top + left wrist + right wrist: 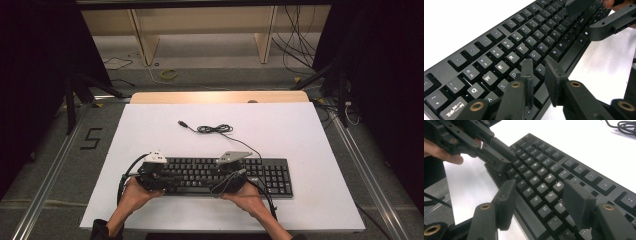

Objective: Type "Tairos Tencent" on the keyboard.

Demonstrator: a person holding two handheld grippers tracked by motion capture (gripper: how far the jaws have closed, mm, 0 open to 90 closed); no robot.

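A black keyboard (270,175) lies across the near half of the white table (300,135). My left gripper (152,174) hovers over its left end. In the left gripper view the left gripper (539,63) has its jaws a narrow gap apart above the D, F and V keys of the keyboard (499,45), with nothing between them. My right gripper (230,174) sits over the middle of the keys. In the right gripper view the right gripper (540,184) stands wide open above the letter rows of the keyboard (544,162), around H, J and N, holding nothing.
The keyboard's cable (215,129) lies coiled behind it, ending in a USB plug (183,122). A wooden board (200,97) edges the table's far side. Metal rails and stand legs flank the table on the floor, with loose cables beyond.
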